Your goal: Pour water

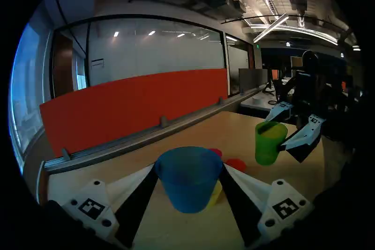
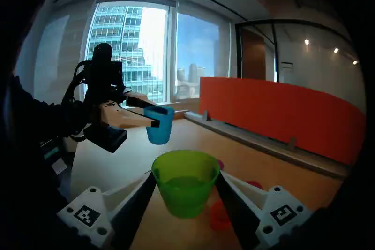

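Observation:
A blue cup (image 1: 189, 184) is held upright above the wooden table (image 1: 220, 130), with my left gripper (image 1: 189, 189) shut on it. Farther off at the right, a green cup (image 1: 269, 142) is clamped in my right gripper (image 1: 286, 144). In the right gripper view the green cup (image 2: 186, 188) sits upright between my right gripper's (image 2: 186, 193) fingers, with liquid visible inside. Beyond it the blue cup (image 2: 159, 125) hangs in my left gripper (image 2: 152, 122), held by a person's hand. The two cups are apart.
Small red (image 1: 236, 163) and yellow (image 1: 215, 193) objects lie on the table under the cups; red ones (image 2: 218, 215) also show below the green cup. An orange divider panel (image 1: 136, 104) with a grey rail runs along the table's far edge. Large windows (image 2: 136, 57) stand behind.

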A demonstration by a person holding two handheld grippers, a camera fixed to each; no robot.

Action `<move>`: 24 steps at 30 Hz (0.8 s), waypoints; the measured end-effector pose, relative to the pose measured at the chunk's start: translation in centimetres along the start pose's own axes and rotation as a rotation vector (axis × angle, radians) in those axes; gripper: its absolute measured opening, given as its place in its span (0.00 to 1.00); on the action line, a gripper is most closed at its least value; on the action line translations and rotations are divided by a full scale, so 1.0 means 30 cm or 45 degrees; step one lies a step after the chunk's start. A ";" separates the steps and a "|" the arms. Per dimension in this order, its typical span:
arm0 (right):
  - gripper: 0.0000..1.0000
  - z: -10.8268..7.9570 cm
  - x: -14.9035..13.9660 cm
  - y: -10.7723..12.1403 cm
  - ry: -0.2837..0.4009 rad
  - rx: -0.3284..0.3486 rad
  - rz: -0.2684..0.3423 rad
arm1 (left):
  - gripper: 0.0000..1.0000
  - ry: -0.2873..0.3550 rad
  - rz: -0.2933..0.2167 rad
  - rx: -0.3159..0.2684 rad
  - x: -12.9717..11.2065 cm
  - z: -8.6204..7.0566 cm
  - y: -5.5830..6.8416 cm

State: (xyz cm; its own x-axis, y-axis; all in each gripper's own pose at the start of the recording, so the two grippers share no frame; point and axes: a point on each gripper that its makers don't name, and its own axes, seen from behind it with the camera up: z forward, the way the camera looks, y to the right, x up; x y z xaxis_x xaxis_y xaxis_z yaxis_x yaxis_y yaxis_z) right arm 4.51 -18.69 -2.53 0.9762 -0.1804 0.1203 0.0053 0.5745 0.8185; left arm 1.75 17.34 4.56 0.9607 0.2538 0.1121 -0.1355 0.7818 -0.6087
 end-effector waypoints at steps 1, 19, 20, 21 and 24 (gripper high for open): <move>0.90 0.002 -0.010 0.000 -0.012 0.003 -0.001 | 0.89 -0.011 0.000 -0.003 -0.012 0.003 0.001; 0.90 0.033 -0.154 -0.003 -0.180 0.043 -0.004 | 0.89 -0.225 0.053 -0.072 -0.216 0.050 0.037; 0.90 0.034 -0.161 -0.005 -0.188 0.048 -0.003 | 0.89 -0.238 0.057 -0.076 -0.228 0.052 0.038; 0.91 0.036 -0.167 -0.006 -0.197 0.051 -0.002 | 0.89 -0.250 0.062 -0.079 -0.239 0.054 0.040; 0.90 0.041 -0.185 -0.003 -0.219 0.055 0.003 | 0.89 -0.283 0.079 -0.089 -0.271 0.056 0.044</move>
State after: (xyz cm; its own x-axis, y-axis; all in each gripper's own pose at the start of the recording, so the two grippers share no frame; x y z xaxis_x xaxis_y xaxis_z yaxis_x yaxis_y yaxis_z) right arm -1.19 -18.73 -2.58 0.9247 -0.3150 0.2138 -0.0101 0.5410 0.8409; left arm -6.66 17.28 4.16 0.8732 0.4254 0.2378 -0.1685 0.7214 -0.6717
